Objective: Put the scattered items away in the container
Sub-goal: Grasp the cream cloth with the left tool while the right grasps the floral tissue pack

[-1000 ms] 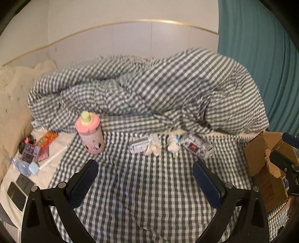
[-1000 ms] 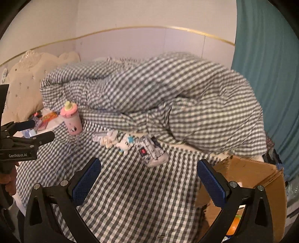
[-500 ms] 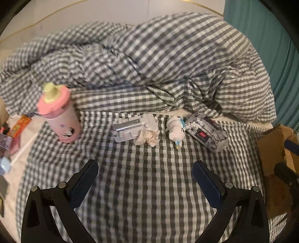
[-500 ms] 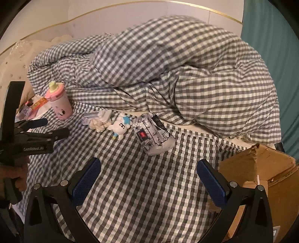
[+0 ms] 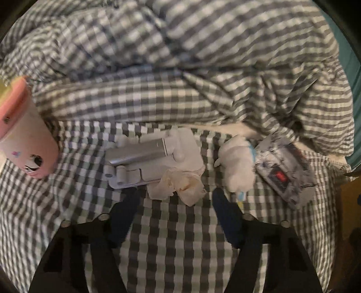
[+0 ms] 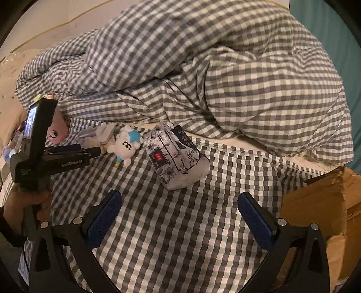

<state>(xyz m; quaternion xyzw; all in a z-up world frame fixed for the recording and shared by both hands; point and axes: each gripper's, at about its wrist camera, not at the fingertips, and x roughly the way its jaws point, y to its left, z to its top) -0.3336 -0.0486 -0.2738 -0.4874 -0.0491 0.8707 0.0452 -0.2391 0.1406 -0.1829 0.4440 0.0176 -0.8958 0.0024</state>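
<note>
On the checked bed sheet lie a crumpled tissue [image 5: 178, 186], a grey folding phone stand [image 5: 149, 161], a white plush toy [image 5: 238, 165] and a floral tissue pack [image 5: 283, 173]. My left gripper [image 5: 176, 200] is open, low over the sheet, its fingers either side of the crumpled tissue and just short of it. My right gripper [image 6: 179, 216] is open and empty, in front of the tissue pack [image 6: 176, 155]. The plush toy [image 6: 125, 146] lies left of the pack. The left gripper [image 6: 90, 151] shows at the left of the right wrist view. A cardboard box [image 6: 320, 207] stands at the right.
A pink sippy cup [image 5: 24, 139] stands at the left, partly hidden behind the left gripper's body in the right wrist view. A bunched checked duvet [image 6: 203, 67] fills the back of the bed. A teal curtain [image 6: 327, 20] hangs at the right.
My left gripper has moved forward and down to the crumpled tissue, and its jaws have narrowed. My right gripper has moved closer to the tissue pack.
</note>
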